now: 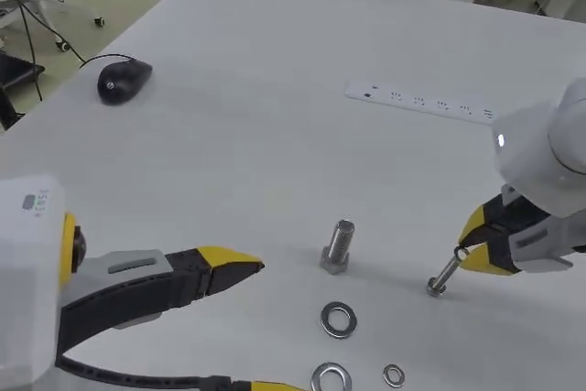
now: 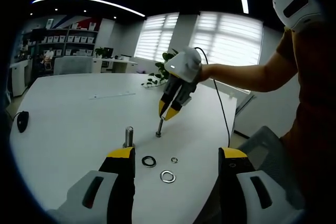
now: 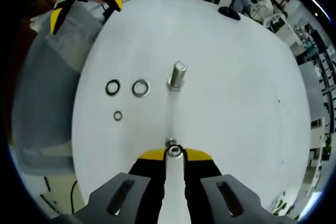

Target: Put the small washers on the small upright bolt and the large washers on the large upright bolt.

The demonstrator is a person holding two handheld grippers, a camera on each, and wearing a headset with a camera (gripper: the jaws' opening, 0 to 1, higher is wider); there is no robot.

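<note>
The large bolt (image 1: 340, 244) (image 2: 128, 136) (image 3: 177, 75) stands upright on the white table. To its right the small bolt (image 1: 445, 275) (image 2: 159, 128) leans, head on the table. My right gripper (image 1: 469, 255) (image 3: 174, 153) is at its top end, shut on a small washer (image 3: 174, 151) (image 1: 462, 252). Two large washers (image 1: 339, 320) (image 1: 331, 377) and a small washer (image 1: 394, 374) lie flat in front of the large bolt. My left gripper (image 1: 275, 329) (image 2: 178, 153) is open, just left of the loose washers (image 2: 149, 161) and holding nothing.
A black mouse (image 1: 124, 78) lies far left on the table (image 1: 256, 135), and a white power strip (image 1: 421, 101) lies at the back right. A person's arm (image 2: 247, 74) reaches in holding the right gripper. Chairs stand beyond the table's far edge.
</note>
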